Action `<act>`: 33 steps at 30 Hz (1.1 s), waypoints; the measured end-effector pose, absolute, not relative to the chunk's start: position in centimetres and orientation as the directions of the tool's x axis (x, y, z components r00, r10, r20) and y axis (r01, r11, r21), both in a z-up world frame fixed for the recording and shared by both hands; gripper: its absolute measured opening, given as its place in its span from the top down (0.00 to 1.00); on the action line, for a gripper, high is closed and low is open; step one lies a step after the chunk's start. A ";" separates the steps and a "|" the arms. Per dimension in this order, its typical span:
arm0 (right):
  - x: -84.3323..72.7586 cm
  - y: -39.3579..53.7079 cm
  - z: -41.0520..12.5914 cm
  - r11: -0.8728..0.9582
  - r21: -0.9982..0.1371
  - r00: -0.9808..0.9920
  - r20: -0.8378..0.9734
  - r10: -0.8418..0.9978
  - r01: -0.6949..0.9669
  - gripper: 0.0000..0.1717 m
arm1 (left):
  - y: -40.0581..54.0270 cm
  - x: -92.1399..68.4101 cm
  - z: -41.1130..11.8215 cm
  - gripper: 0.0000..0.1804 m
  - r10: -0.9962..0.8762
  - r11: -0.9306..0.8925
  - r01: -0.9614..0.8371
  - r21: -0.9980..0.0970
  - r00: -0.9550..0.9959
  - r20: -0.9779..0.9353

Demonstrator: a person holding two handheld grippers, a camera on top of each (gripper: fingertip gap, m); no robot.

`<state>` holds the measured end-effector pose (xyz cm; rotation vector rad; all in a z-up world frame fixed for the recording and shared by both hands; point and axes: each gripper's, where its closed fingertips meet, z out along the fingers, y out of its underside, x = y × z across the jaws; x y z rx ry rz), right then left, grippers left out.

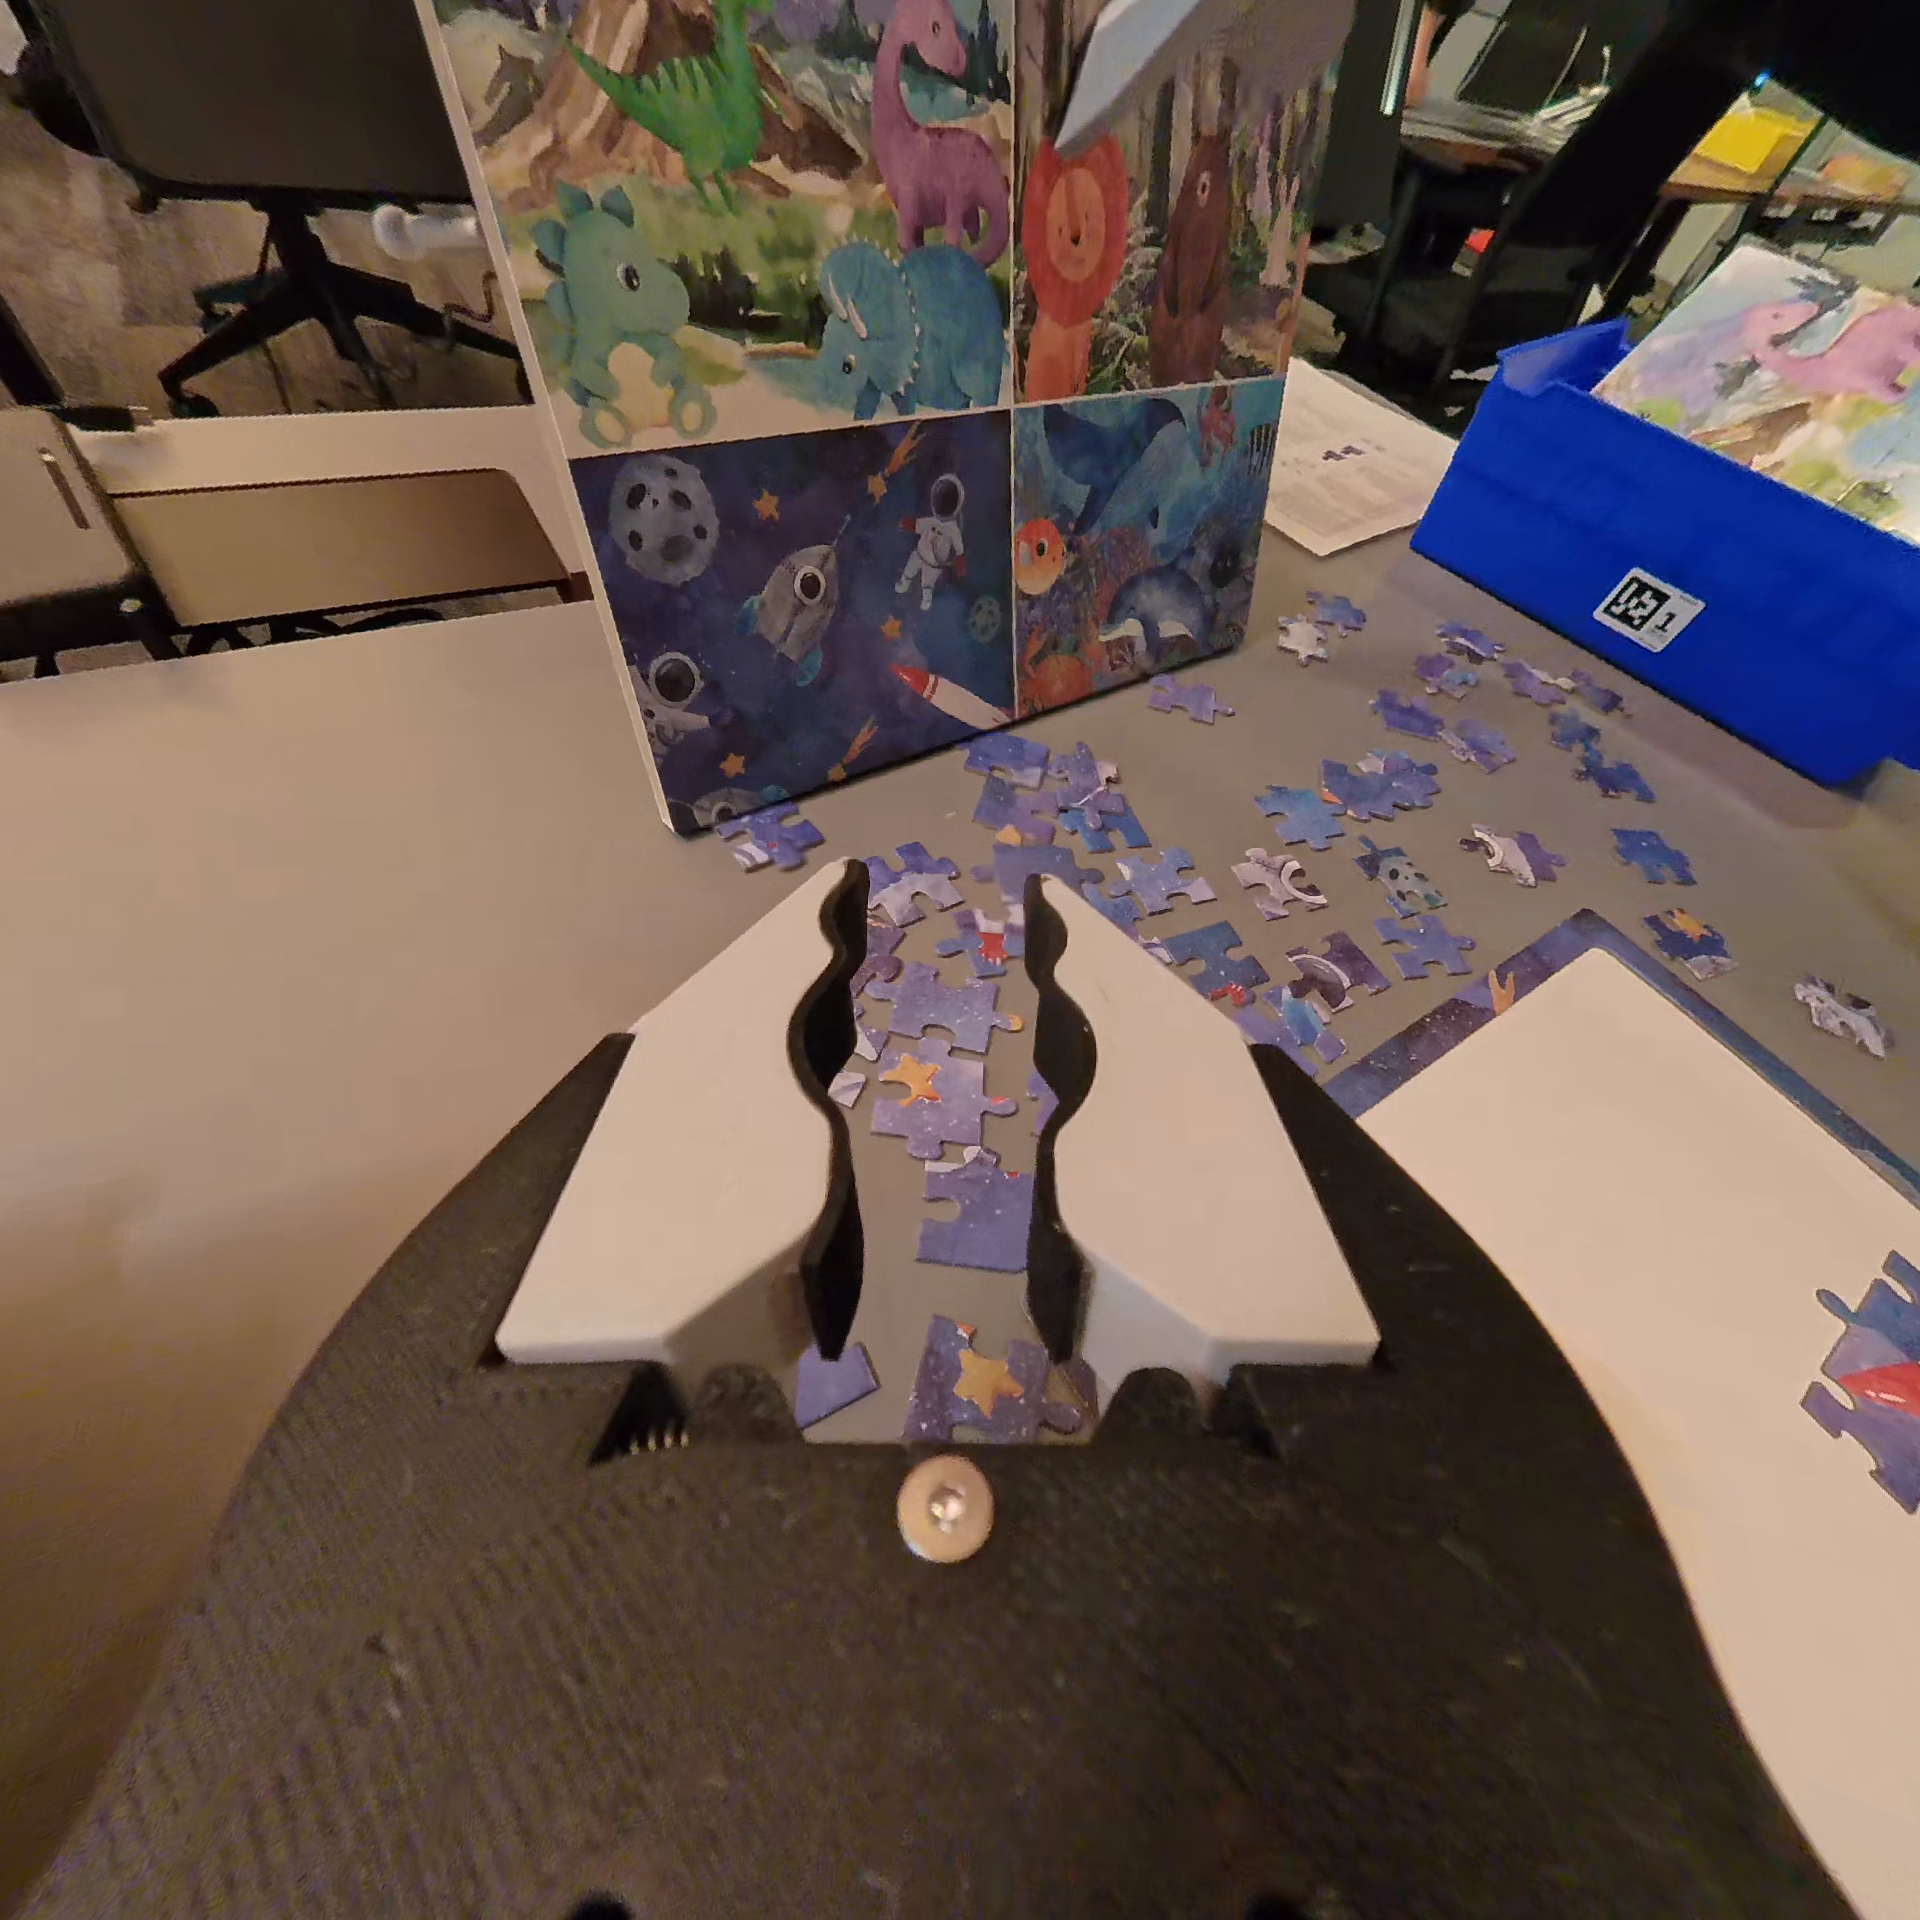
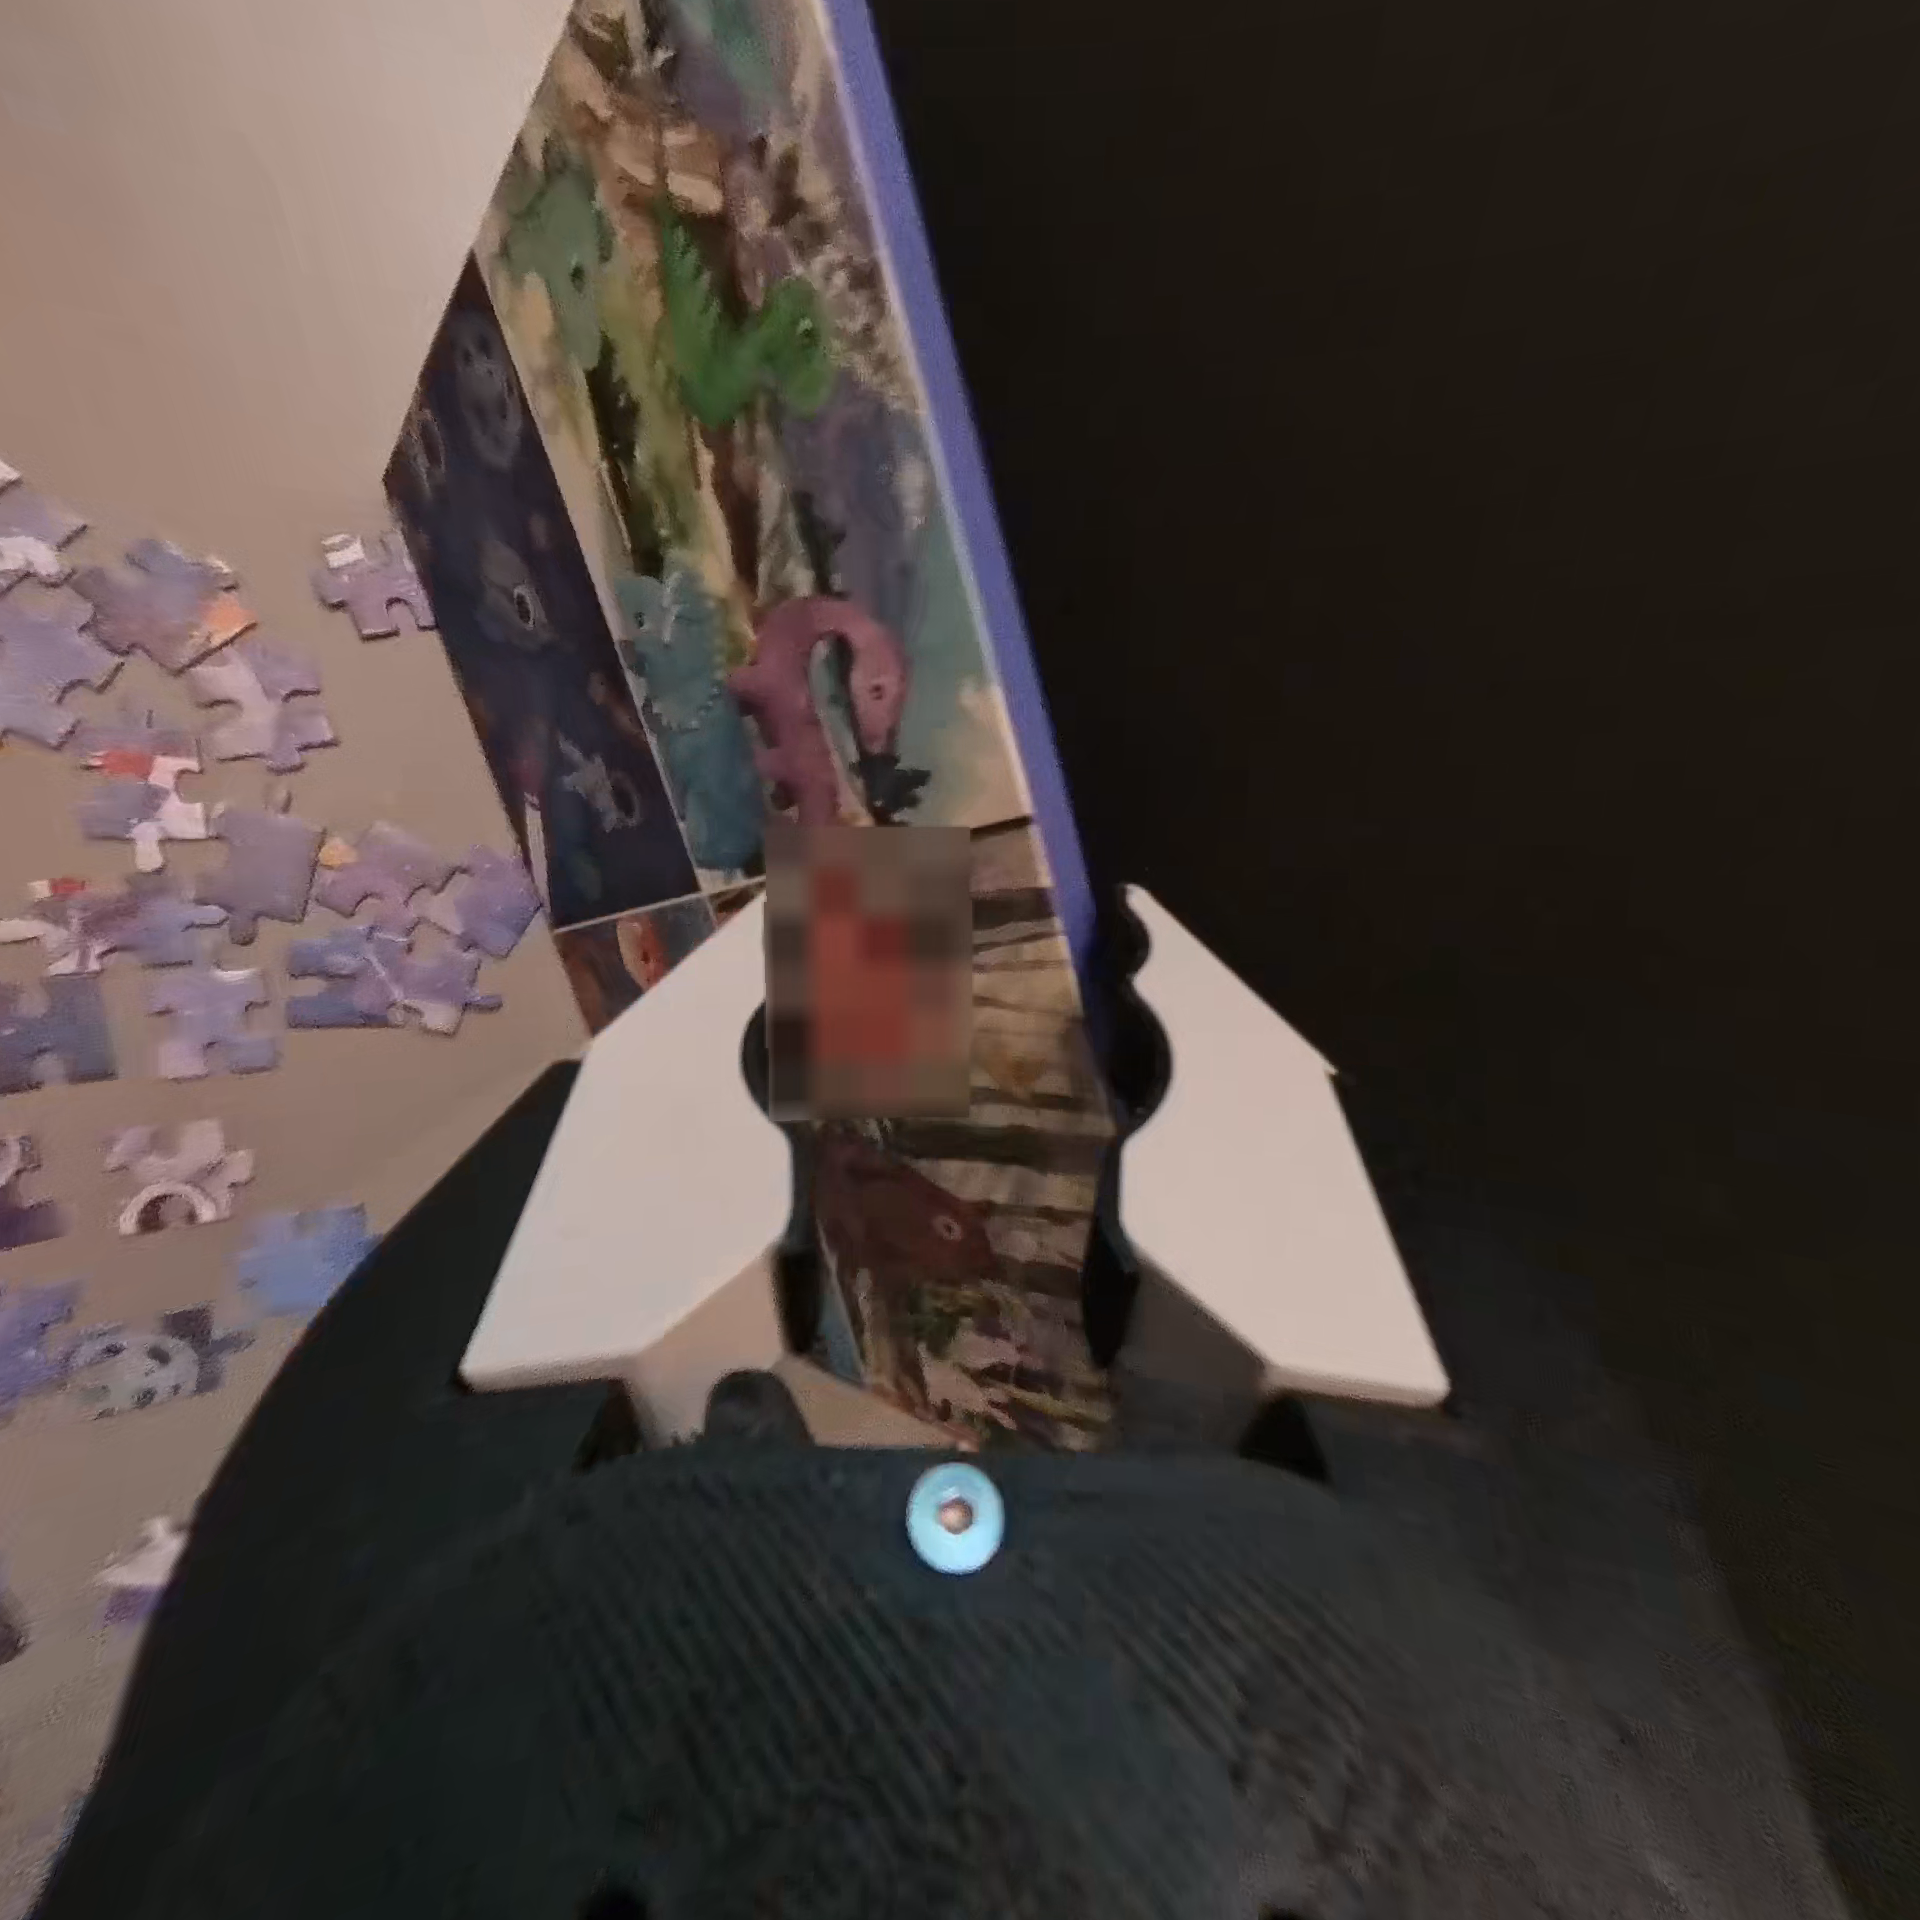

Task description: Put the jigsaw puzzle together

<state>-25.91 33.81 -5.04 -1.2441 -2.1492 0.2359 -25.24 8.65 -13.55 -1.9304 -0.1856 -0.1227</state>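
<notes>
A tall puzzle box [image 1: 831, 520] with animal and space pictures stands upright on the grey table [image 1: 312, 935]. My left gripper [image 1: 945, 878] hovers open and empty over loose blue-purple puzzle pieces [image 1: 935, 1008] in front of the box. My right gripper [image 2: 948, 904] straddles the box's top edge [image 2: 727, 468]. The box fills the space between both pads, so this gripper is shut on it. One of its white fingers [image 1: 1143, 73] shows on the box's front in the left wrist view.
A white puzzle board with a blue border [image 1: 1610, 1195] lies at the right, with a few joined pieces [image 1: 1870, 1382] on it. A blue bin [image 1: 1662, 551] and a paper sheet [image 1: 1340, 468] sit behind the scattered pieces. An office chair [image 1: 260, 156] stands beyond the table.
</notes>
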 end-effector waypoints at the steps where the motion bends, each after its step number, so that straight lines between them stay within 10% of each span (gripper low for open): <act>1: -25.8 33.9 -4.9 0.552 -0.430 -0.351 0.462 0.814 0.714 0.69 | 8.7 -25.3 -13.4 0.84 0.066 -0.349 0.191 -0.917 0.982 0.180; 7: -23.6 30.2 -0.7 0.541 -0.531 -0.410 0.353 0.841 0.652 0.93 | 8.6 -25.0 -13.6 0.84 0.061 -0.346 0.202 -0.916 0.979 0.193; 15: -20.1 28.9 7.1 0.581 -0.609 -0.419 0.403 0.813 0.540 0.95 | 8.5 -25.4 -14.3 0.84 0.072 -0.359 0.211 -0.909 0.977 0.199; 33: -21.1 28.0 -2.5 0.563 -0.588 -0.561 0.213 0.800 0.580 0.95 | 8.7 -24.8 -13.9 0.84 0.056 -0.353 0.224 -0.908 0.974 0.219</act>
